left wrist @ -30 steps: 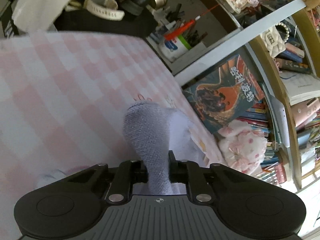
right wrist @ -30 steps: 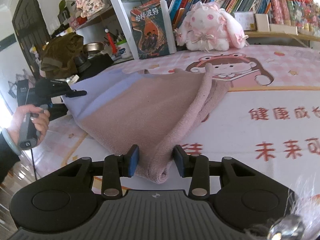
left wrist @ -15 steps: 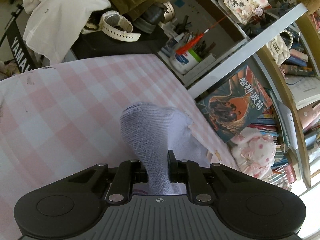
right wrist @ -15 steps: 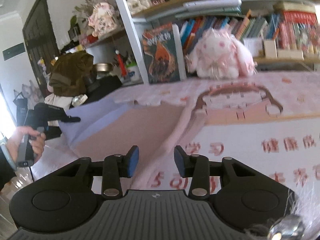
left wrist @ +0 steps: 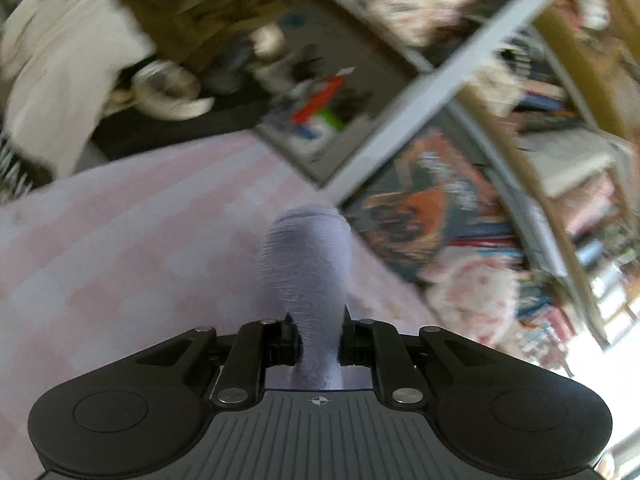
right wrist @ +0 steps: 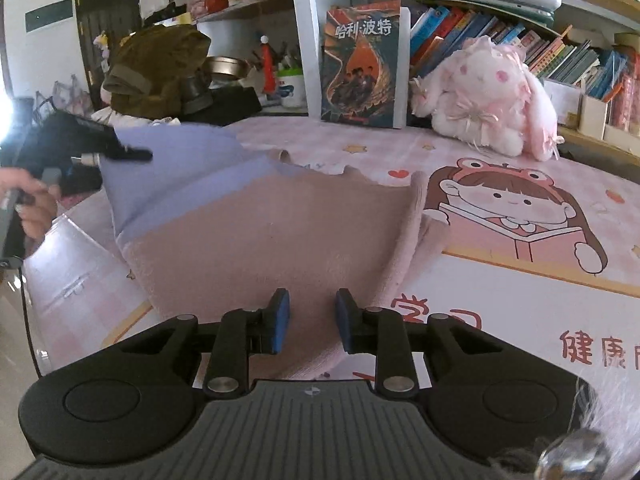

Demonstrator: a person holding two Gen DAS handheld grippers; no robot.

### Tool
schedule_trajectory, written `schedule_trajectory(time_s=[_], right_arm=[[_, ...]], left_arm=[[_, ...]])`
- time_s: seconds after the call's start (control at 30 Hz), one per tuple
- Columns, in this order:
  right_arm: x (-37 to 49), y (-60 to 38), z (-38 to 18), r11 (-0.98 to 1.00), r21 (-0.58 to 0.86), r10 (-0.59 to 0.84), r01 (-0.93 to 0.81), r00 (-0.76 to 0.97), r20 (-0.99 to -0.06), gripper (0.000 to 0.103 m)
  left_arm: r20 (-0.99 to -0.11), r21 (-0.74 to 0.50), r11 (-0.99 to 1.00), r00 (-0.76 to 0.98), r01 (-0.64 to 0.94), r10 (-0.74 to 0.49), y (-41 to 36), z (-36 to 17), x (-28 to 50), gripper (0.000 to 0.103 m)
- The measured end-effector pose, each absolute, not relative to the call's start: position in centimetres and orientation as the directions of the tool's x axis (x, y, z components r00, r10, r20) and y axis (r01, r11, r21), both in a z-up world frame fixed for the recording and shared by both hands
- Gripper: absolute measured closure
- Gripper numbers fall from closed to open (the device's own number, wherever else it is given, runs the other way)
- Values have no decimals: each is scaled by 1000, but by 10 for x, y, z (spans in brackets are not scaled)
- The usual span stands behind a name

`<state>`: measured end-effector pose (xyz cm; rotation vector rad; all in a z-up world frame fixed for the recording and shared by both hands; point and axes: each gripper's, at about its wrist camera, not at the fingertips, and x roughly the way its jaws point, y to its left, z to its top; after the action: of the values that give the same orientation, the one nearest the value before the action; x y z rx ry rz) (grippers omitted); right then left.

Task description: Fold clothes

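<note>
garment [right wrist: 280, 236], one, two claws: left claw [left wrist: 318, 340] clamping, right claw [right wrist: 310, 320] apart

Ahead of my right tool [right wrist: 309, 318], the surface [right wrist: 500, 312] lies open; a plush rabbit [right wrist: 484, 96] and upright book [right wrist: 362, 64] block its far edge.

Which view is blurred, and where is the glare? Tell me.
Left wrist view: motion blur smears the shelves, while the left gripper and its lavender cloth stay fairly sharp. Right wrist view: sharp, fisheye-bent, with white glare at the left edge.
</note>
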<state>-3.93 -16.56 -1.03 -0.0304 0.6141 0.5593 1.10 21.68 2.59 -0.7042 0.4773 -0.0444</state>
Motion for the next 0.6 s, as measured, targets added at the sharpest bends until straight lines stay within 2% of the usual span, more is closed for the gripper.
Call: schedule_trajectory(time_s=[0.1,0.3,0.37,0.43,0.5,0.57,0.6], right_arm=[[-39,-168,-11,851,157,497,-502,672,-548,78],[-40,-170,-11,851,177,504,-493,675,-539,78],[-39,-172,-12,850,191,510,-491,674,-534,78],[-39,-174,-12,846,210,519,-489,671,-530,78],[-37,-178,-12,841,239,532,-485,664,-526,78],[-35,-183,-12,835,268,545,-481,656,-522,78],[-35,-184,-12,833,275,549,-481,653,-522,78]], left_arm=[[-347,-584,812,907,-10,-238,189,54,0,89],[-282,-424,879,890,218,-357,103,84,-25,88],[-323,-328,908,872,262,-368,67,76,-35,87],[-393,-231,927,843,295,-367,35,59,-41,77],[-455,-165,931,812,325,-365,13,42,-45,74],[-512,-104,928,781,357,-358,-9,26,-48,61],[-516,-116,925,773,363,-368,-8,23,-48,60]])
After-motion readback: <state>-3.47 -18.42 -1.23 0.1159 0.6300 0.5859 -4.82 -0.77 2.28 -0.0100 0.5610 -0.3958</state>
